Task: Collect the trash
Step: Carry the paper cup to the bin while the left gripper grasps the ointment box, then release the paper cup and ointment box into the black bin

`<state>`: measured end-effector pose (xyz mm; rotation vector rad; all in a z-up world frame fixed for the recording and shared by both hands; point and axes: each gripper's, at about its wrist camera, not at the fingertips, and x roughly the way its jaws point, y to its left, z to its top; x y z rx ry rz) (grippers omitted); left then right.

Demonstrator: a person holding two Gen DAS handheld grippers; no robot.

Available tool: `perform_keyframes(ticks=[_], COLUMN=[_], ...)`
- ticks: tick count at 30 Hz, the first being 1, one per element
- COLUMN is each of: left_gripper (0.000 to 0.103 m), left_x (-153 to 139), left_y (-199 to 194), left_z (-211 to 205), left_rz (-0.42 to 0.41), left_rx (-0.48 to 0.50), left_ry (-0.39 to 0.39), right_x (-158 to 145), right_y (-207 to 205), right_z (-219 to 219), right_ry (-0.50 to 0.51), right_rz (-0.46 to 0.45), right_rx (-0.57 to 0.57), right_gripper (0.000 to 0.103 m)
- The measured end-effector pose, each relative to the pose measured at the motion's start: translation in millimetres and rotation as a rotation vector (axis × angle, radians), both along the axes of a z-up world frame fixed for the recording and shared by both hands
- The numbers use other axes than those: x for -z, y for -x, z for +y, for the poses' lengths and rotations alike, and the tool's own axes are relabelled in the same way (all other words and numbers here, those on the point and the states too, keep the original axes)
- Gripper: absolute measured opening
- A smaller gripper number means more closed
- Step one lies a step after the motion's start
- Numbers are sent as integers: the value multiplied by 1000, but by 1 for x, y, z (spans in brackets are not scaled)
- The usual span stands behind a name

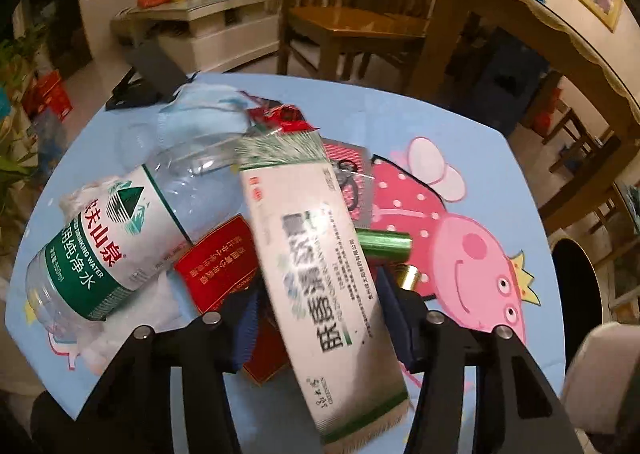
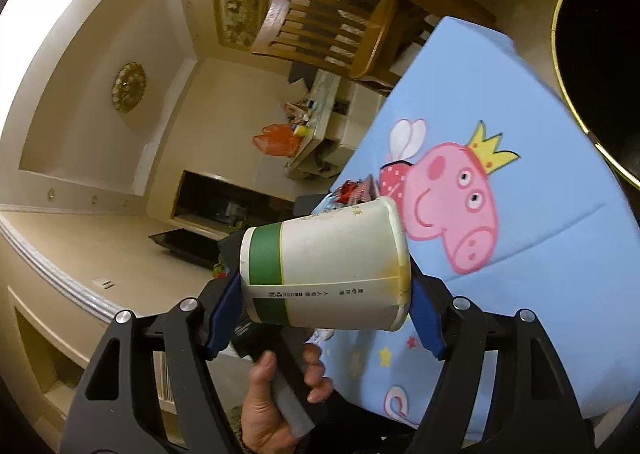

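So there's a long white box with green ends [image 1: 320, 254] sitting tilted between the left fingers [image 1: 244, 318], blurry print on it. Just left of those fingers lies a clear water bottle [image 1: 108, 238] on its side with a green-white label, a red pack [image 1: 218, 266] tucked under the box. A green tube [image 1: 384, 243] sits just past the right-hand finger. Between the right fingers [image 2: 426, 310], a stained white paper cup with a green band [image 2: 324, 266] lies sideways.
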<state>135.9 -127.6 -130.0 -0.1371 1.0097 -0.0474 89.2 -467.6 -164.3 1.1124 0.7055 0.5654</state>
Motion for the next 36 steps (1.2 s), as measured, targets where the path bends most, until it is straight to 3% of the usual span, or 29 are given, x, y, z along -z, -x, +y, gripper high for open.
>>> perform_keyframes(ticks=[4,9,13,17,22,24,26,27,36], left_gripper=[45,45,45,46,46,46,46,46,47], left_x=[-9,-44,-62,-71,-73,-69,-65,-62,-38], left_y=[10,35,43,48,49,48,48,46,30], left_z=[14,15,11,-8,-57,-79,-105,-121,-249], left_rz=[-29,-182,-231,-250,-243,-235,-229,-223,-162], left_rx=[-1,36,78,144,277,330,382,413,615], left_ry=[61,18,25,30,26,21,15,13,2], right_x=[0,2,9,-3,0,9,19,23,12], right_y=[10,15,20,24,26,23,21,25,95], right_z=[-3,-17,-48,-89,-127,-139,-147,-153,-205], right_ry=[36,41,-7,34,121,224,298,302,298], right_rz=[-8,5,47,43,79,138,218,251,216], right_rx=[37,107,192,308,453,489,518,544,843], right_gripper=[71,71,71,71,71,75,94,95,95])
